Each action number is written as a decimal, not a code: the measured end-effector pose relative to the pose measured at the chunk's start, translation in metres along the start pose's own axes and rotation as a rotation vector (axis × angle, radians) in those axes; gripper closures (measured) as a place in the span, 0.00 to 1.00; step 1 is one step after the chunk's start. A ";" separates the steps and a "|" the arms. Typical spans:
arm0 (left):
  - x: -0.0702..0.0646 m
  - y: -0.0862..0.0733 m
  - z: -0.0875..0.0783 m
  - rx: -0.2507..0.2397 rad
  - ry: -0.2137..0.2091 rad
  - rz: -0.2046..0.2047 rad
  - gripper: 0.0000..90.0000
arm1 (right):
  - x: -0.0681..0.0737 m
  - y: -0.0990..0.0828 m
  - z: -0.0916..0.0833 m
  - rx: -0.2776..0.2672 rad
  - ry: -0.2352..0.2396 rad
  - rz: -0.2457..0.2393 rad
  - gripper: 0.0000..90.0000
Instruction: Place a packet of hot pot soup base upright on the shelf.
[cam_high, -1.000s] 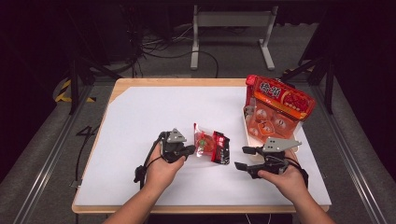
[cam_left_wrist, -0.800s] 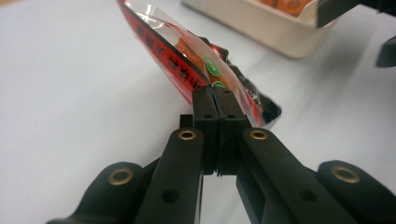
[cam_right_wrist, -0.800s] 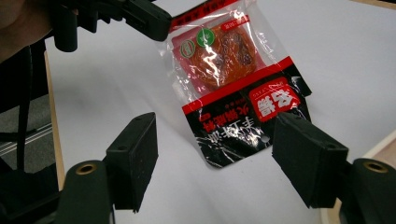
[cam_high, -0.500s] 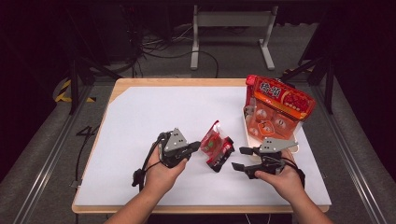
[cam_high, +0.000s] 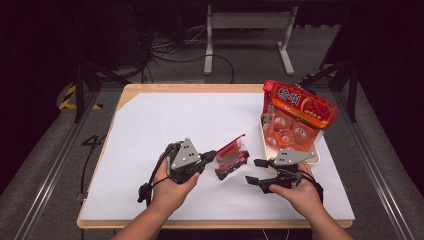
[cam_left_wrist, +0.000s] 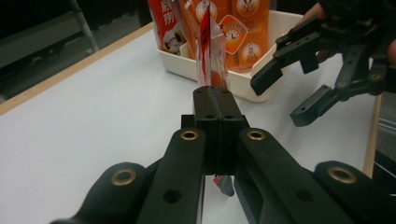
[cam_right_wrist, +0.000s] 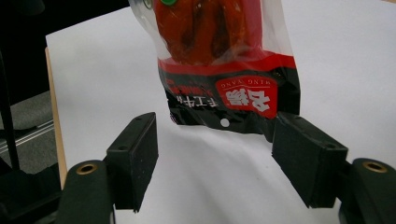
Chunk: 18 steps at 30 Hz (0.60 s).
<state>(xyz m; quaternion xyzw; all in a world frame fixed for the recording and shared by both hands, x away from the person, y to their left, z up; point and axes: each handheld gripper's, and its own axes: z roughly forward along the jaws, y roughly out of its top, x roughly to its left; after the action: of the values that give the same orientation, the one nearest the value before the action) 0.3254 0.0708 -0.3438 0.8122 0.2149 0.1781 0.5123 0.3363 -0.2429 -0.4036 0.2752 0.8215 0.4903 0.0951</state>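
A small red and clear snack packet (cam_high: 231, 156) hangs above the white table sheet, held by one edge. My left gripper (cam_high: 212, 156) is shut on it. In the left gripper view the packet (cam_left_wrist: 208, 42) stands edge-on out of the closed left gripper (cam_left_wrist: 215, 98). My right gripper (cam_high: 253, 171) is open just right of the packet, jaws pointing at it. In the right gripper view the packet (cam_right_wrist: 219, 56) hangs before the open right gripper (cam_right_wrist: 222, 154), its black lower edge level with the pads and apart from them.
A white tray (cam_high: 265, 135) at the right holds a large orange snack bag (cam_high: 300, 107) standing upright. In the left gripper view the tray (cam_left_wrist: 243, 86) lies just beyond the packet, with the right gripper (cam_left_wrist: 285, 95) beside it. A white sheet (cam_high: 165, 120) covers the wooden table.
My left gripper has lifted the packet off the sheet and tipped it up toward the right gripper. The right hand has stayed in place.
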 end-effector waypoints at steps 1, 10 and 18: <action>-0.001 0.001 -0.002 -0.008 0.000 0.001 1.00 | 0.001 0.000 0.001 -0.002 0.002 0.005 0.35; -0.003 0.011 -0.026 -0.083 0.015 0.004 1.00 | 0.006 -0.004 0.012 0.000 0.009 0.026 0.33; -0.006 0.018 -0.031 -0.095 -0.037 0.053 1.00 | 0.007 0.018 0.002 -0.094 0.003 -0.036 0.30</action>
<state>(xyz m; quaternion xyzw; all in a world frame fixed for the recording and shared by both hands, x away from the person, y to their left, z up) 0.3074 0.0839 -0.3151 0.7954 0.1753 0.1866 0.5494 0.3376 -0.2309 -0.3889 0.2548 0.8026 0.5268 0.1155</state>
